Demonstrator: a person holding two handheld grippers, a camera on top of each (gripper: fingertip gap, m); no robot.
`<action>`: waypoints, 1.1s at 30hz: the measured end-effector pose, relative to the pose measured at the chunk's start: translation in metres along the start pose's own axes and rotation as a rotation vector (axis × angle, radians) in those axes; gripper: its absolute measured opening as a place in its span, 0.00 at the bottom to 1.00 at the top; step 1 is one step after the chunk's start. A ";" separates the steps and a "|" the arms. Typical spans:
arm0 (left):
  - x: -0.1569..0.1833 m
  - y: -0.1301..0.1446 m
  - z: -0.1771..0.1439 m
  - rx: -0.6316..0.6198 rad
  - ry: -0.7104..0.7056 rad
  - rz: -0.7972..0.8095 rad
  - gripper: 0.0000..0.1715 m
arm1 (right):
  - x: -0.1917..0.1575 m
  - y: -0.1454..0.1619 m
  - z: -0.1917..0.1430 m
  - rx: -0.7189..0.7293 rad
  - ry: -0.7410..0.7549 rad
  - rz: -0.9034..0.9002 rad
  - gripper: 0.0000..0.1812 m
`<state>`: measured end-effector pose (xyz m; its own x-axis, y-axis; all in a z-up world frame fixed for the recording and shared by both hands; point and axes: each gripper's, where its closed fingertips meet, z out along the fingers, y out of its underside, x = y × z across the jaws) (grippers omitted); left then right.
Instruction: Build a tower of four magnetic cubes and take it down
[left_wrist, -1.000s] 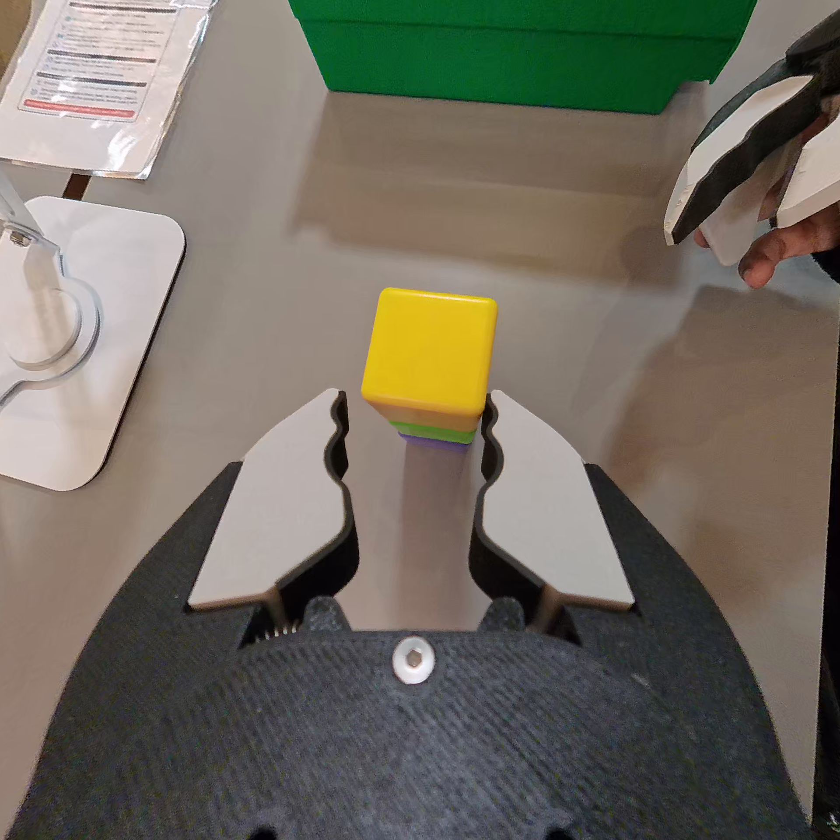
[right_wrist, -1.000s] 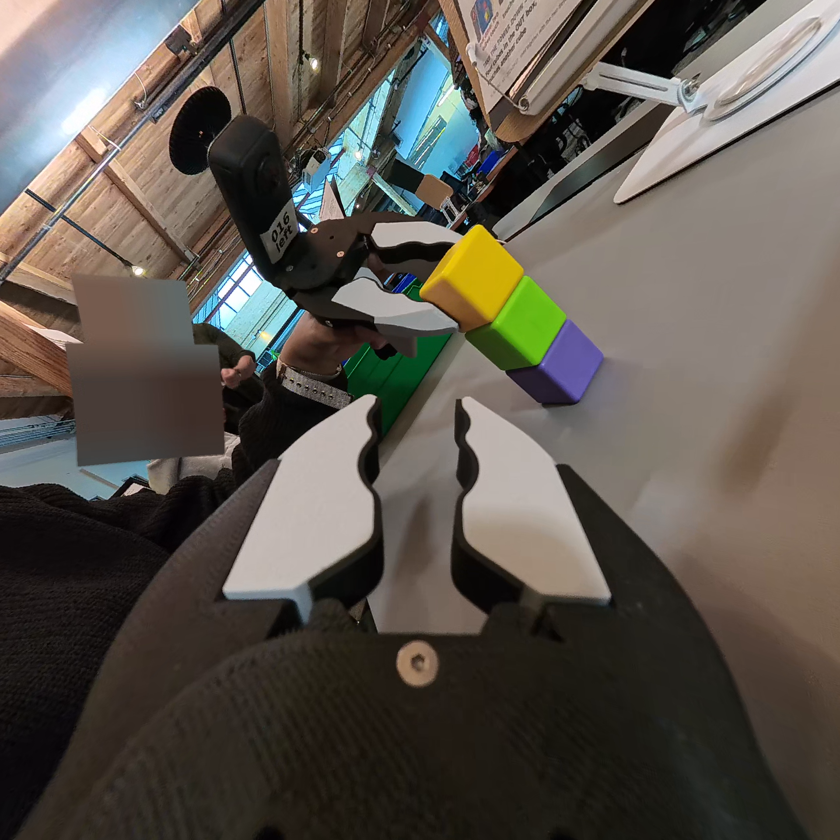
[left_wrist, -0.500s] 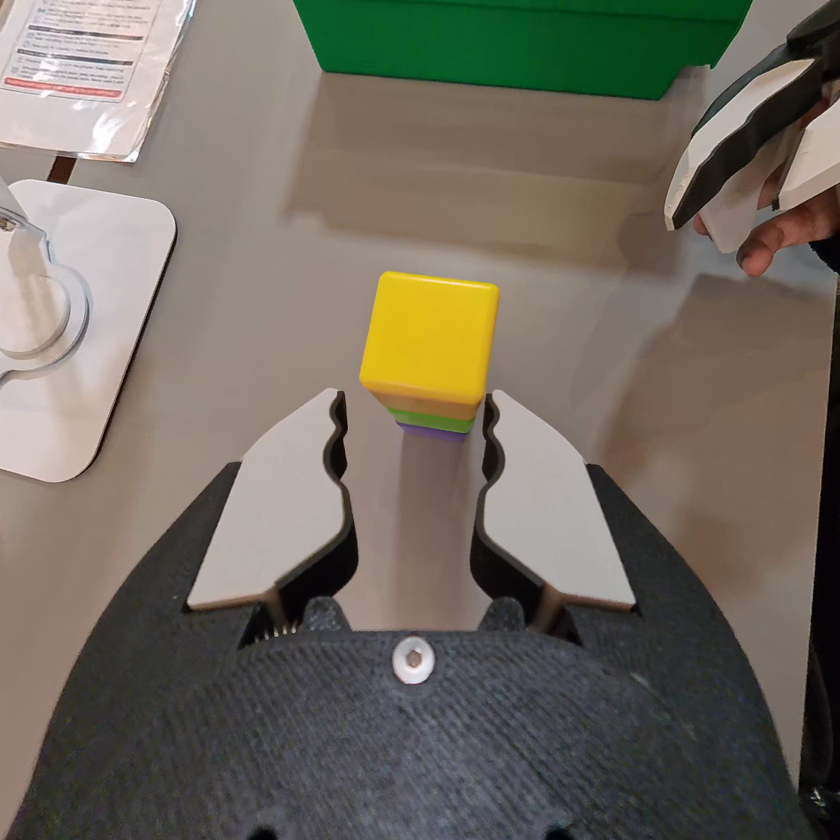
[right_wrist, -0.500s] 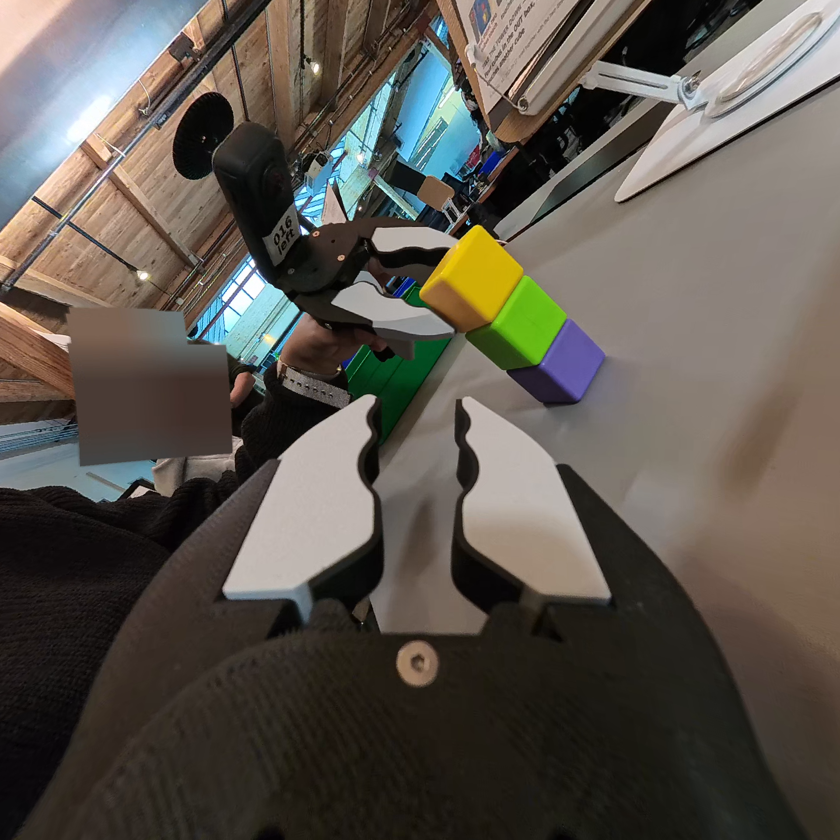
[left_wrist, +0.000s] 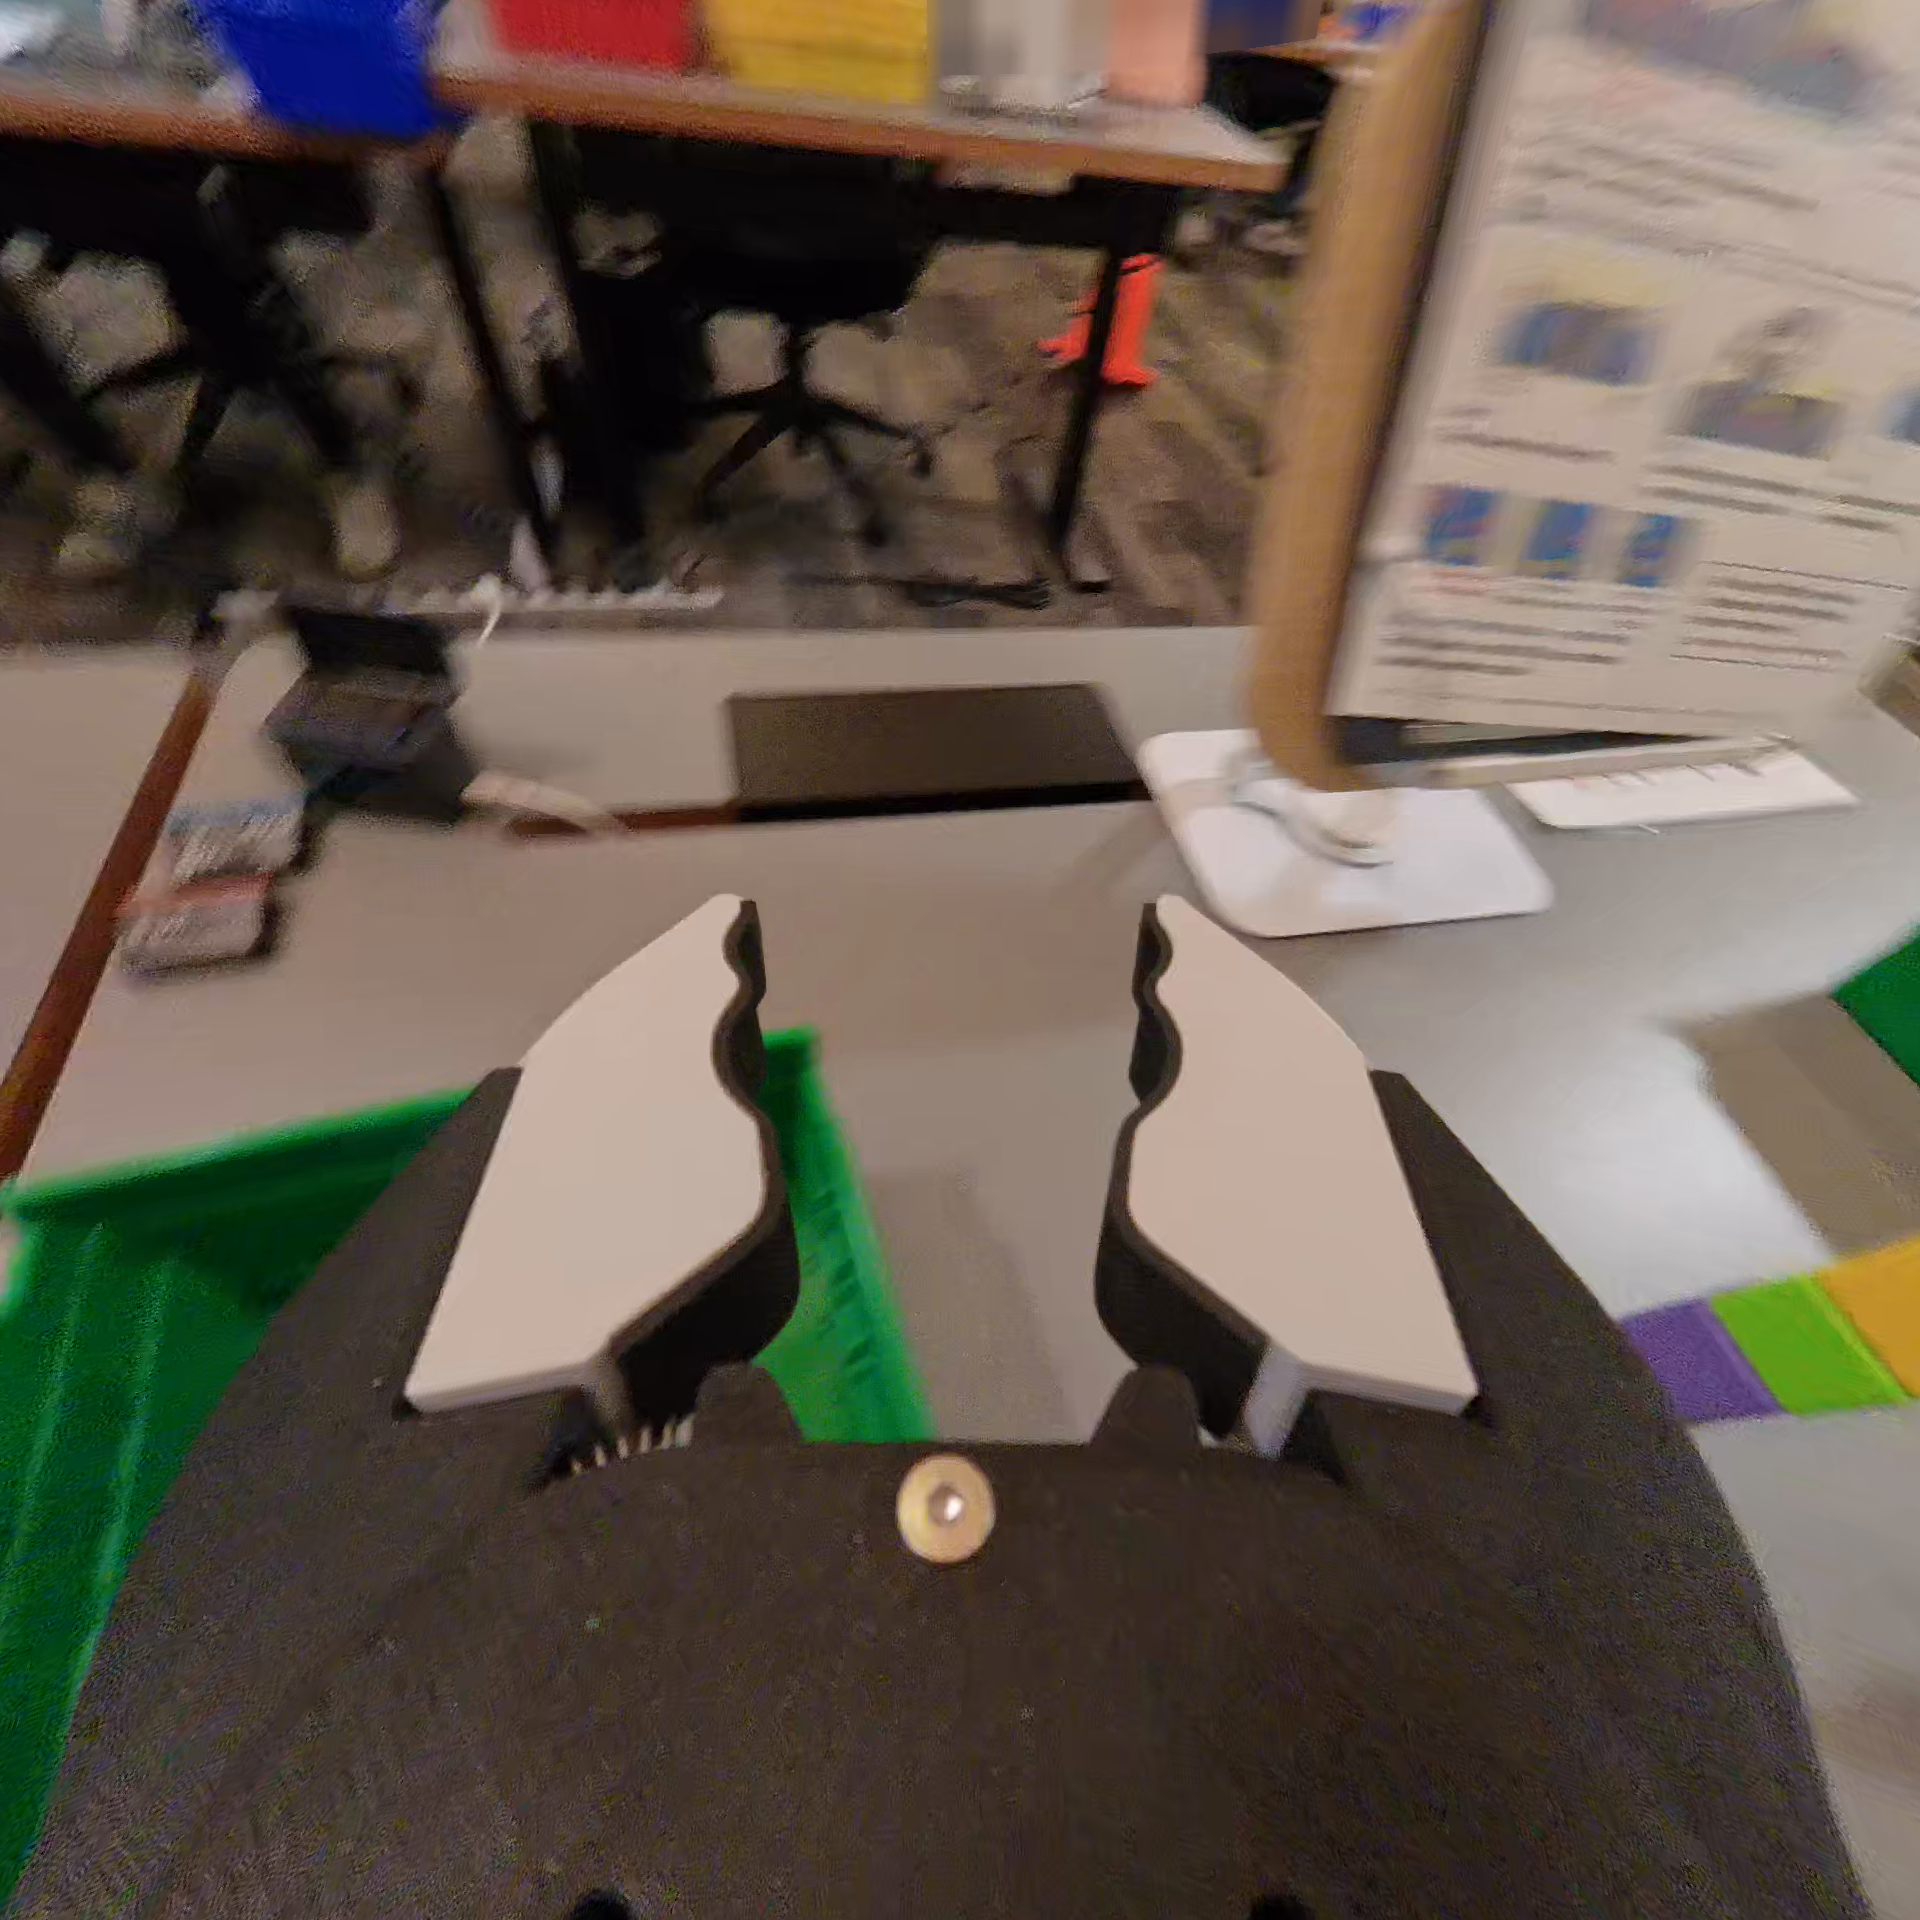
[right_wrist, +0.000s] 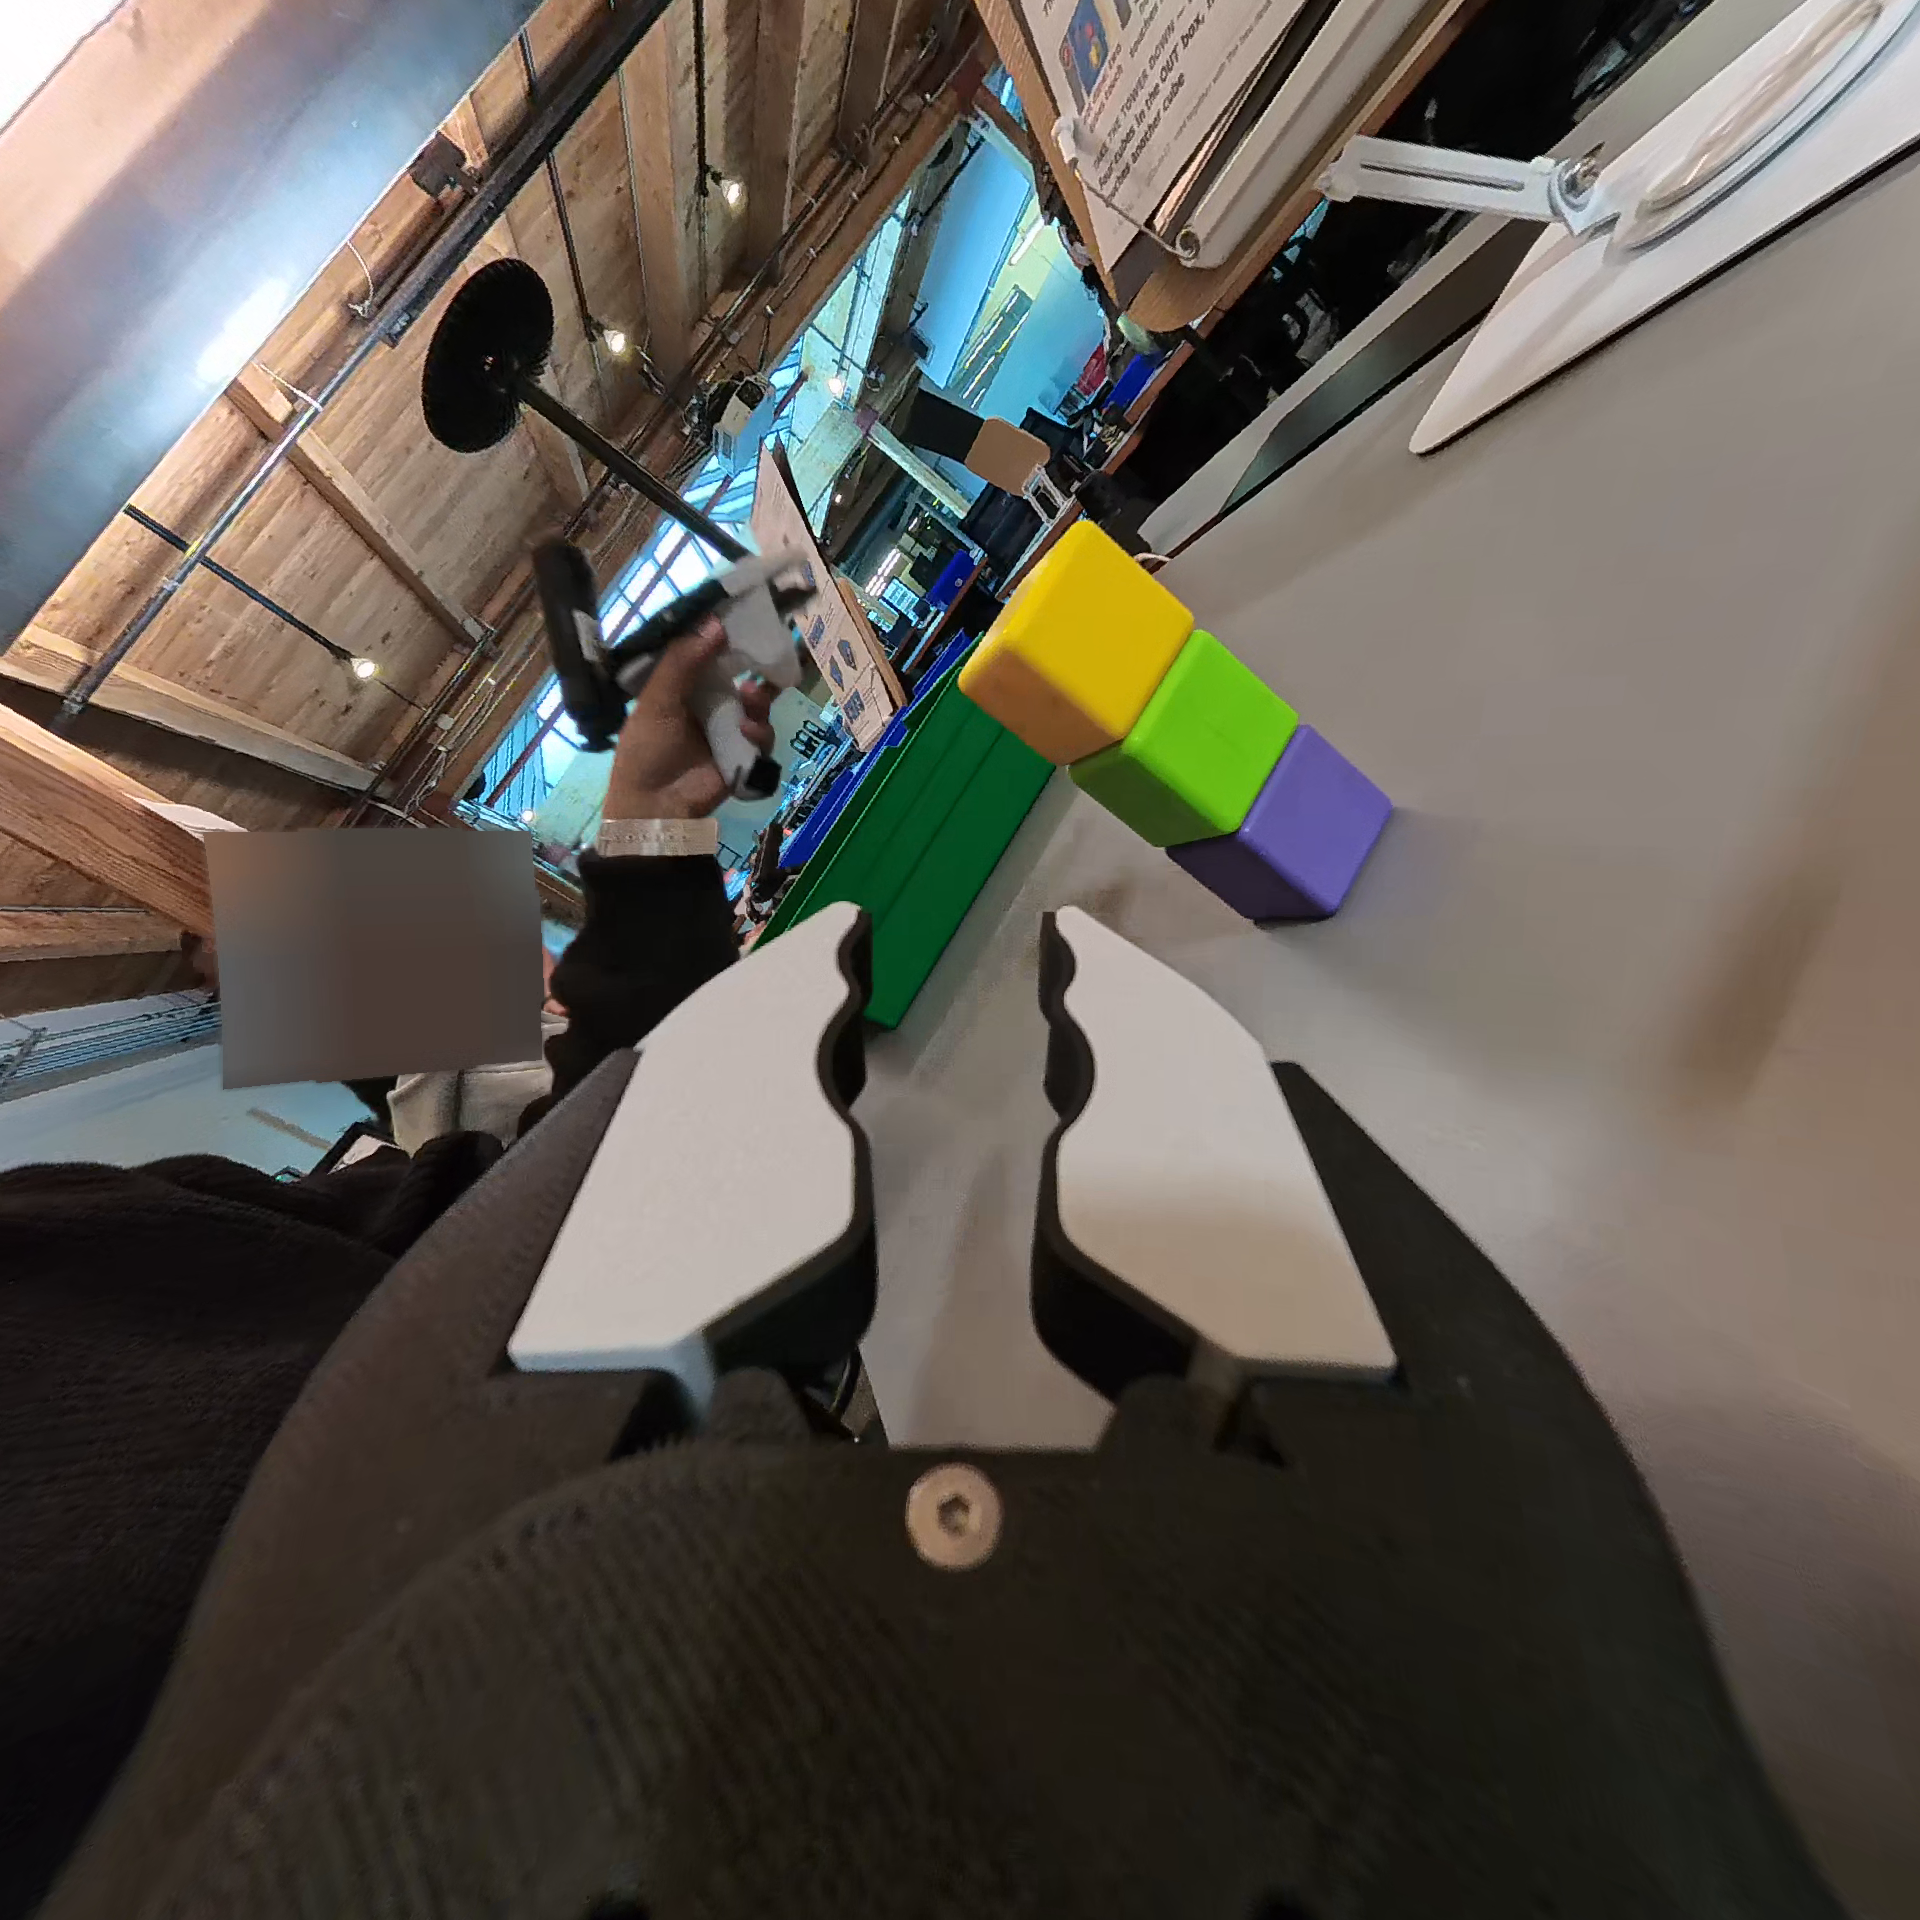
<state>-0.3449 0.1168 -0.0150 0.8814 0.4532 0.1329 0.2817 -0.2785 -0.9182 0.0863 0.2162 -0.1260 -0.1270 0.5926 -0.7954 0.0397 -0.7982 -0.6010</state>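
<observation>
My left claw (left_wrist: 945, 914) is spread wide with nothing between its fingers; through the gap I see only bare grey table (left_wrist: 935, 977); below its left finger lies the corner of the green bin (left_wrist: 135, 1299). That view is smeared, so fine detail in it is not to be trusted. In the right wrist view the left claw (right_wrist: 727, 634) shows small and blurred, held up in a hand (right_wrist: 665, 727), well clear of the table and well apart from the cubes.

My right claw (right_wrist: 951, 920) is also parted, more narrowly, and holds nothing; it sits low by the table, its view rolled over, fingers pointing along the surface towards the green bin (right_wrist: 914, 831) and the cubes, touching neither.

The cubes stand as one tower; the purple cube (right_wrist: 1294, 826) is on the table, the green cube (right_wrist: 1195, 738) on it, the yellow cube (right_wrist: 1075, 639) on top; nothing grips or touches them. The left wrist view catches the same three at its lower right edge: purple cube (left_wrist: 1683, 1361), green cube (left_wrist: 1797, 1340), yellow cube (left_wrist: 1881, 1299).

The faces look smooth and glossy, so I judge the tower would slide or topple at a sideways knock. The yellow cube seems set a shade out of line with the one under it, though I cannot be sure through this lens. Any contact is best square on flat faces, never on corners.

Farther back stand a white stand base (left_wrist: 1351, 862) and a printed board (left_wrist: 1662, 364), both well apart from the tower.
</observation>
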 end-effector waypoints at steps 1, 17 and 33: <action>-0.031 0.016 0.000 -0.038 -0.044 -0.073 0.39 | 0.000 0.000 0.000 0.000 0.002 -0.002 0.17; -0.165 0.199 0.018 -0.591 -0.439 -0.178 0.30 | 0.003 0.001 0.005 -0.014 0.021 -0.028 0.17; 0.172 0.014 -0.002 -0.112 0.574 0.428 0.29 | 0.003 0.003 0.006 -0.016 0.019 -0.024 0.17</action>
<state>-0.1888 0.1886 -0.0039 0.9745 -0.2228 -0.0265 -0.1228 -0.4308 -0.8940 0.0800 0.2150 -0.1295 -0.1097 0.6139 -0.7817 0.0529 -0.7818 -0.6213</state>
